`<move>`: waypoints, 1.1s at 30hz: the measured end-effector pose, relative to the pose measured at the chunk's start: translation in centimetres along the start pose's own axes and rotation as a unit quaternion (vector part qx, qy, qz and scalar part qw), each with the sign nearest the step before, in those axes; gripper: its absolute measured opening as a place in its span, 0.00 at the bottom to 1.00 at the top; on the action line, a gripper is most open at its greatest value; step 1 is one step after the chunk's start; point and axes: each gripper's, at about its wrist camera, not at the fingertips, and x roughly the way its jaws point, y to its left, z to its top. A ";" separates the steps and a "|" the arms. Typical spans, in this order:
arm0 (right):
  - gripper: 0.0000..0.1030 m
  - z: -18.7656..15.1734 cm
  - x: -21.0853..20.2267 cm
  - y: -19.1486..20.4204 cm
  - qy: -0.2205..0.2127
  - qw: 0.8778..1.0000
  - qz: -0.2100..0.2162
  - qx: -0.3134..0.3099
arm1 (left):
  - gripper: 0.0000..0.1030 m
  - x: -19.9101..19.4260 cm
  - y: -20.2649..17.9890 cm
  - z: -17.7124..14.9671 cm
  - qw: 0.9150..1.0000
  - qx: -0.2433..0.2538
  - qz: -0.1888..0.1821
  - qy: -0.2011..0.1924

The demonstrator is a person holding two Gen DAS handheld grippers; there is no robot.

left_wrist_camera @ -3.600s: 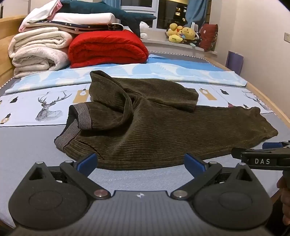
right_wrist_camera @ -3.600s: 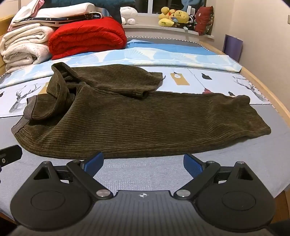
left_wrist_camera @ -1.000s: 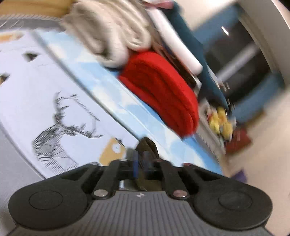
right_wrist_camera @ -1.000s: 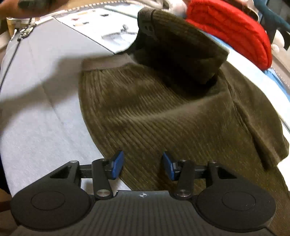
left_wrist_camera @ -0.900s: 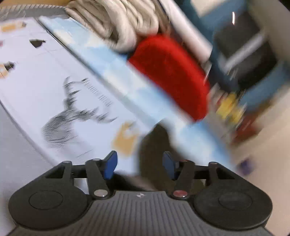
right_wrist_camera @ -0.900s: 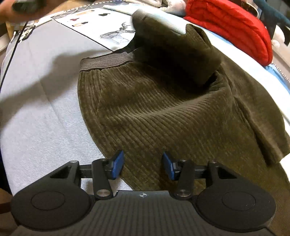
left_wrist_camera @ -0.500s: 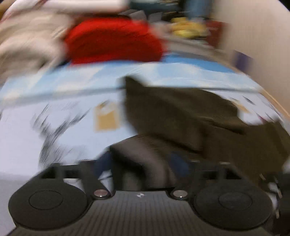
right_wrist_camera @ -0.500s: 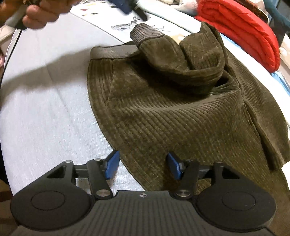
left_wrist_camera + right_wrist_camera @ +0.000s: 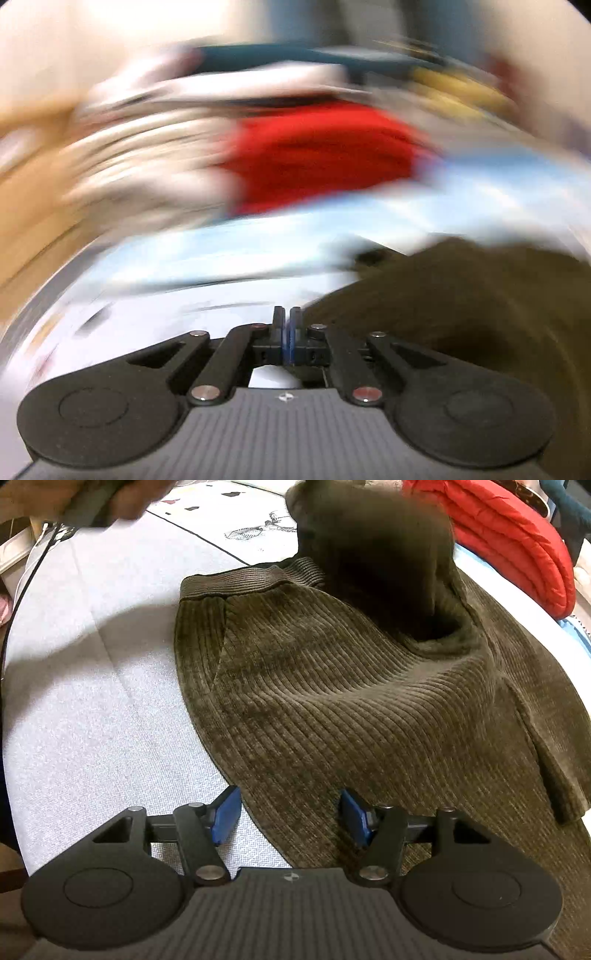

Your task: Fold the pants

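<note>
Olive corduroy pants (image 9: 332, 701) lie spread on the grey sheet (image 9: 92, 701), with the ribbed waistband (image 9: 251, 578) at the far left. A bunched fold (image 9: 376, 546) behind the waistband is raised and blurred. My right gripper (image 9: 290, 819) is open and low over the pants' near edge, one pad above the sheet and the other above the cloth. The left wrist view is heavily blurred. In it my left gripper (image 9: 287, 332) is shut, and I see no cloth between its pads. The pants (image 9: 461, 295) bulk close on its right.
A hand (image 9: 122, 494) holding a grey handle shows at the top left. A red quilt (image 9: 509, 535) lies at the back of the bed; in the left wrist view the quilt (image 9: 321, 155) sits beside stacked white blankets (image 9: 140, 166) and a wooden headboard (image 9: 29, 184).
The left gripper's jaws, wide apart half a second ago, have closed, and its view has swung. The far fold of the pants has lifted and blurred. The right gripper stays put.
</note>
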 end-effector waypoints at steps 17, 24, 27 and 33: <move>0.16 0.4 -1.4 -0.5 -0.008 0.999 0.009 0.048 | 0.56 5.0 -1.7 -8.1 0.934 -0.009 -0.173 0.313; 0.11 -2.1 -8.0 -7.3 -0.093 0.969 -0.012 0.230 | 0.11 -0.7 0.8 -5.4 0.954 -0.004 -0.168 0.246; 0.11 -4.8 -11.2 -10.4 -0.123 0.945 -0.035 0.301 | 0.09 -3.6 3.6 -4.1 0.960 -0.027 -0.157 0.232; 0.11 -11.3 -18.2 -15.0 -0.188 0.883 -0.130 0.410 | 0.08 -8.5 9.8 -4.3 0.965 -0.040 -0.092 0.242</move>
